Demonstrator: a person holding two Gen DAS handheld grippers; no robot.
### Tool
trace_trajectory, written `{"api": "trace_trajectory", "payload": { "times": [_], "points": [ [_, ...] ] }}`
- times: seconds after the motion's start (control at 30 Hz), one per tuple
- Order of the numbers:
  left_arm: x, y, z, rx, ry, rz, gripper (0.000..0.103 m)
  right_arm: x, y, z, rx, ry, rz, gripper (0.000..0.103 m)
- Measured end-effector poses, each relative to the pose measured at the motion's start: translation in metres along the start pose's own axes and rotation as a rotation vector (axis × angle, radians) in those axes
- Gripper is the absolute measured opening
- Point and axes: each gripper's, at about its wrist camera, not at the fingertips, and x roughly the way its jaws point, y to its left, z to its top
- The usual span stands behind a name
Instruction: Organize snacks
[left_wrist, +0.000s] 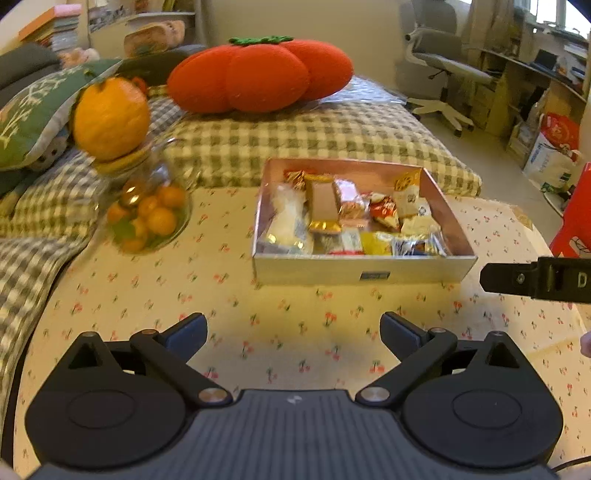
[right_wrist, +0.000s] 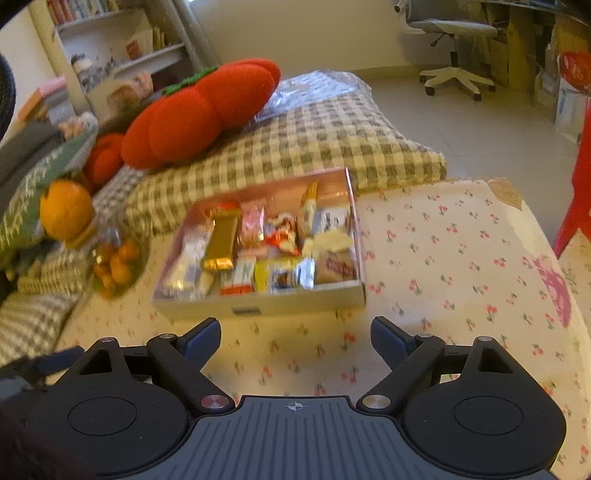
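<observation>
since nothing is gripped by either tool, the sorting step looks finished or paused. the left tool (left_wrist: 293, 332) is held released, jaws spread wide, above the bare cherry-print cloth of the worktop (left_wrist: 280, 332), short of the box. the right tool (right_wrist: 295, 338) is likewise released and empty, hovering just in front of the box's near wall.

the snacks (left_wrist: 351, 218) are all seen inside the shallow box (left_wrist: 362, 267), which sits on the worktop near its far edge, next to the checked bed cover (left_wrist: 314, 140). a gold-wrapped bar (right_wrist: 221, 242), a white packet (left_wrist: 286, 221), red-and-white wrappers and small yellow packs are packed side by side, mostly in rough rows; some lie tilted or overlapping toward the right side. no loose snack is seen on the cloth outside the box in either view.

judged progress: close to done, collection into the box complete as far as shown. possibly left: straightening the tilted packs; no lid is visible.

a glass jar of small oranges (left_wrist: 147, 218) stands well to the left of the box, with an orange plush (left_wrist: 110, 118) above it and a red tomato cushion (left_wrist: 258, 74) on the bed behind. both views are slightly blurred.
</observation>
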Motion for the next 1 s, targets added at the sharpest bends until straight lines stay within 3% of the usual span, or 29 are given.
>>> {"api": "trace_trajectory", "payload": {
  "times": [0.3, 1.0],
  "points": [
    [-0.017, 0.004, -0.018, -0.001, -0.016, 0.065, 0.102, -0.004, 0.004, -0.026, -0.058, -0.014, -0.076, 0.093],
    [-0.019, 0.000, -0.021, -0.026, 0.010, 0.106, 0.103, -0.010, 0.018, -0.036, -0.130, -0.029, -0.103, 0.093]
  ]
}}
